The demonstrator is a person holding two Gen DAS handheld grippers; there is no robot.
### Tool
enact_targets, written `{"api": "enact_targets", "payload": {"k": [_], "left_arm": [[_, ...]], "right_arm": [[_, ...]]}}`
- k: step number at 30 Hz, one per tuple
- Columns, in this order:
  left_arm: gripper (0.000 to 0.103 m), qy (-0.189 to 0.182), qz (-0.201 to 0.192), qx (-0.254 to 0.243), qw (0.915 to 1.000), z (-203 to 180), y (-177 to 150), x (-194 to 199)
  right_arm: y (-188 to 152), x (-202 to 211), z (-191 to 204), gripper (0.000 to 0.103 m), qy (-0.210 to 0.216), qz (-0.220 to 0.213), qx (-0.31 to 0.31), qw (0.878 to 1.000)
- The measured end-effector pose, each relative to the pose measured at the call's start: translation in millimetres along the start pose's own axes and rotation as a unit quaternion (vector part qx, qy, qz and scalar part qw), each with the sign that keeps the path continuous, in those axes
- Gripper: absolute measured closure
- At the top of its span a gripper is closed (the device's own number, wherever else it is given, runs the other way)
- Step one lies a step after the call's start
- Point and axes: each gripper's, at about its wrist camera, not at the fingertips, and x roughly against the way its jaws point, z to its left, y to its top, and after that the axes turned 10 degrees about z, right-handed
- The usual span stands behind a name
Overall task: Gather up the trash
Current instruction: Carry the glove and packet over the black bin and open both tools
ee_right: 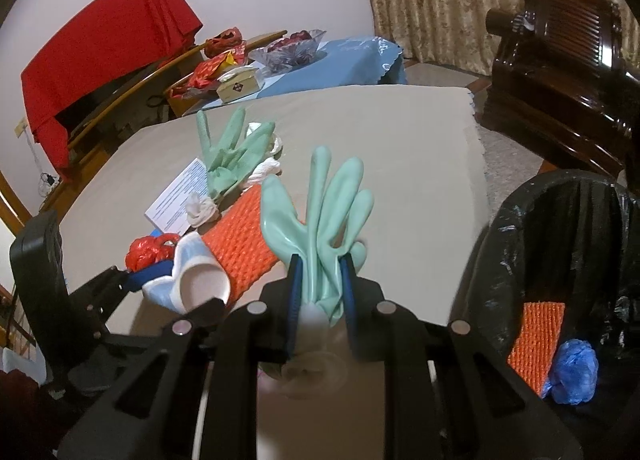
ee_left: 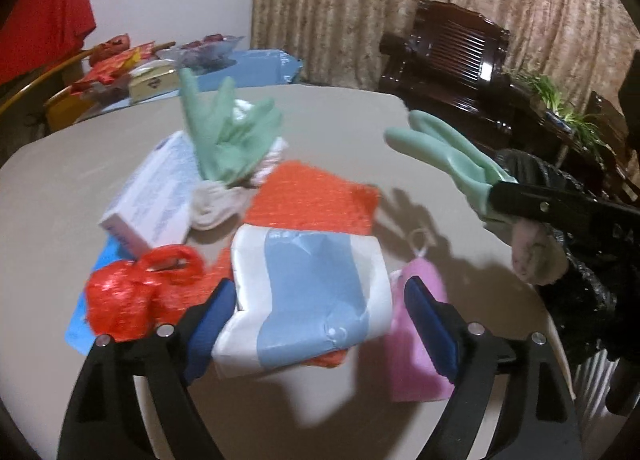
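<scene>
Trash lies heaped on the table (ee_left: 360,132): the left gripper (ee_left: 320,324) gapes around a blue-white wrapper (ee_left: 304,292) without pressing it, while the right gripper (ee_right: 320,292) pinches a green glove (ee_right: 324,220) above the table, beside the bin (ee_right: 568,244).

We see a beige table (ee_left: 340,128) bearing an orange mesh (ee_left: 316,198), white box (ee_left: 154,196) and pink pouch (ee_left: 416,356) nearest.
</scene>
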Motion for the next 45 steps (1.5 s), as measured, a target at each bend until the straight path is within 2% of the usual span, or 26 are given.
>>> {"api": "enact_targets", "payload": {"k": [4, 7, 13, 14, 15, 16, 18, 27, 35, 45], "left_arm": [[0.018, 0.007, -0.007, 0.005, 0.9999, -1.6, 3.0, 0.6], [0.014, 0.012, -0.007, 0.014, 0.9998, 6.4, 6.5, -0.7], [0.013, -0.020, 0.024, 0.024, 0.9992, 14.4, 12.0, -17.8], [0.015, -0.019, 0.025, 0.026, 0.9991, 13.7, 12.1, -19.5], [0.024, -0.018, 0.023, 0.027, 0.9992, 13.1, 12.3, -19.6], [0.030, -0.019, 0.021, 0.025, 0.9993, 12.2, 12.2, -18.5], [0.031, -0.018, 0.009, 0.024, 0.9995, 9.5, 12.6, -13.8], [0.031, 0.016, -0.063, 0.029, 0.9975, 2.2, 27.6, 28.5], [0.031, 0.029, -0.090, 0.006, 0.9955, -21.2, 49.6, 53.8], [0.031, -0.012, -0.095, -0.032, 0.9949, -82.6, 72.7, 53.4]], "right_arm": [[0.2, 0.1, -4.6, 0.084, -0.004, 0.001, -0.002, 1.000], [-0.1, -1.1, -7.9, 0.084, -0.006, 0.001, -0.003, 1.000], [2.0, -3.1, -9.5, 0.084, -0.008, 0.002, -0.009, 1.000], [2.0, -2.8, -9.7, 0.084, -0.008, 0.002, -0.009, 1.000], [2.1, -2.3, -9.8, 0.084, -0.008, 0.001, -0.008, 1.000], [2.1, -1.6, -9.0, 0.084, -0.008, 0.001, -0.008, 1.000], [2.1, 0.3, -9.1, 0.084, -0.009, 0.000, -0.007, 1.000], [1.3, 17.4, -8.3, 0.084, -0.007, -0.019, -0.007, 1.000], [1.1, 61.2, -20.7, 0.084, -0.007, -0.059, -0.018, 0.998], [-19.8, 122.5, -61.0, 0.084, -0.055, -0.098, -0.050, 0.992]]}}
